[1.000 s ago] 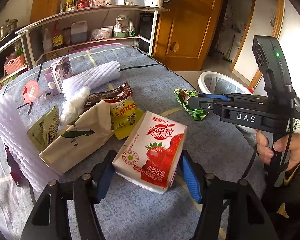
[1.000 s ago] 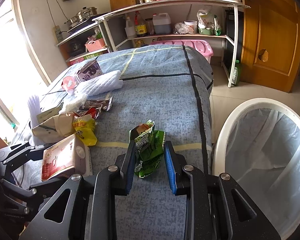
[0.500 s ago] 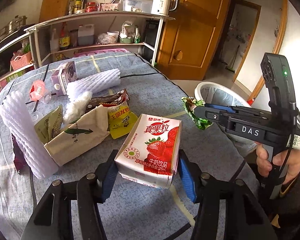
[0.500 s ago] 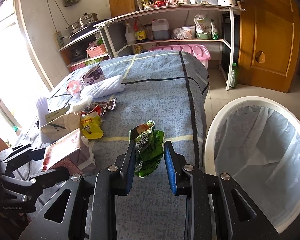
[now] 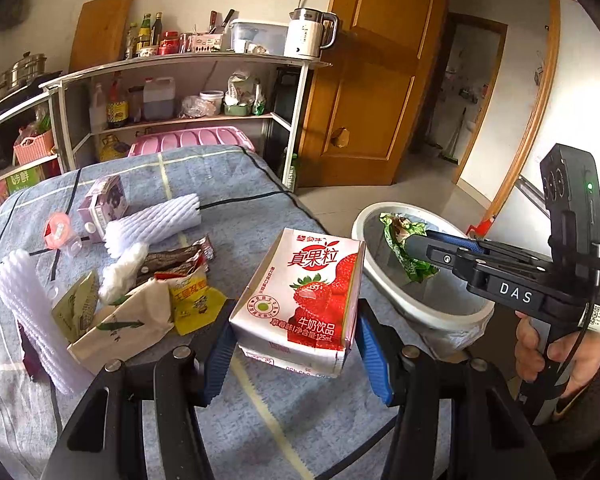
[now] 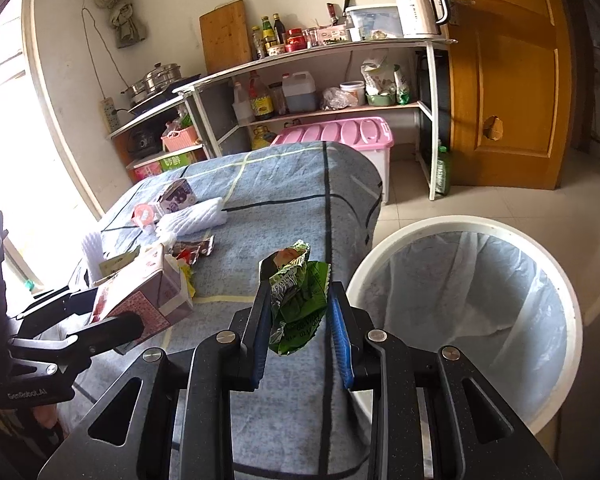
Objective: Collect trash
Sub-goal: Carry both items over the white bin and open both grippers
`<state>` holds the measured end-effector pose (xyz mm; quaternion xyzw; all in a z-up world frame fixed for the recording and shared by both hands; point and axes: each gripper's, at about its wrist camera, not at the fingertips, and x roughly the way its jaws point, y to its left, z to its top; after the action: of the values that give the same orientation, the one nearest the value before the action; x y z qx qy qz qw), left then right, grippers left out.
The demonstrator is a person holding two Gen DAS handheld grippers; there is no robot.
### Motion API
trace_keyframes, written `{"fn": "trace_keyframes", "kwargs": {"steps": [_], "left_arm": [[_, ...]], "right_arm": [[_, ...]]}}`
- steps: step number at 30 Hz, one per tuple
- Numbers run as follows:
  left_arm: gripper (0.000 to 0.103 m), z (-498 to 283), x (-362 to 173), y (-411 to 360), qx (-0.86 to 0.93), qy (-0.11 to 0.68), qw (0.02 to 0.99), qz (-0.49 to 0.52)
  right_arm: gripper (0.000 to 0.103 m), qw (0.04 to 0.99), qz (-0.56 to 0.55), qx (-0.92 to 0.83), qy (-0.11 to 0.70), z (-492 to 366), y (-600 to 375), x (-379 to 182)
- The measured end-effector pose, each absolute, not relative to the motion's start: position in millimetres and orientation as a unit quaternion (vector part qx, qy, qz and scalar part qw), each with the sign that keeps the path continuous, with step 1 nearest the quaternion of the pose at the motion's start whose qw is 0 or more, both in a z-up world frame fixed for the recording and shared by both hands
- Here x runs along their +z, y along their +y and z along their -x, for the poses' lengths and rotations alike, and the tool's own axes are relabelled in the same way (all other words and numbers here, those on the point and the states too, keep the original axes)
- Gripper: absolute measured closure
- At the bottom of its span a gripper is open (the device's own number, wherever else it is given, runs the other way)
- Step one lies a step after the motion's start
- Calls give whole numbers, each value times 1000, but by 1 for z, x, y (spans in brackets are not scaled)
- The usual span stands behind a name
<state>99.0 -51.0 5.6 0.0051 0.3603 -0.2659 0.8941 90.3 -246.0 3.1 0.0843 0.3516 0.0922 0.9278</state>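
The crumpled green foil wrapper (image 6: 296,300), pinched in the right hand-held gripper (image 6: 300,336), and the strawberry milk carton (image 5: 304,300), clamped in the left hand-held gripper (image 5: 292,354), have been lifted off the blue-blanketed counter (image 5: 228,184) toward the white lined bin (image 6: 480,236) beside its right edge, so dropping is judged next.

White kettle (image 6: 418,10) on the shelf unit's (image 6: 332,50) top at 1 o'clock, cutting board (image 6: 224,36) leaning at 11. Pink storage box (image 6: 340,136) below. Wooden door (image 6: 508,76) at 2 o'clock. Steamer pot (image 6: 158,78) at 10.
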Motion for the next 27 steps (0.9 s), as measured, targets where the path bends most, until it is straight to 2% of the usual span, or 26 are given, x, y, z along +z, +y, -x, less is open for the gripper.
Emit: {"fn": "trace_keyframes", "kwargs": {"steps": [11,22,24,27], "left_arm": [[46,-119,18,-139,-336,355,872,-16],[46,-141,-14,-218,-357,402,842,-46],[46,-143,-20,-226,-357,406,840,-51],[46,-146,-30,-230,-359,417,834,-48]], "right_arm": [[74,931,-92,14,352,-74,-323,11],[74,910,-86,-33,403,-79,-376,-25],[73,908,-85,-42,407,-80,-383,-31],[64,901,-97,-39,421,-86,-391,-40]]}}
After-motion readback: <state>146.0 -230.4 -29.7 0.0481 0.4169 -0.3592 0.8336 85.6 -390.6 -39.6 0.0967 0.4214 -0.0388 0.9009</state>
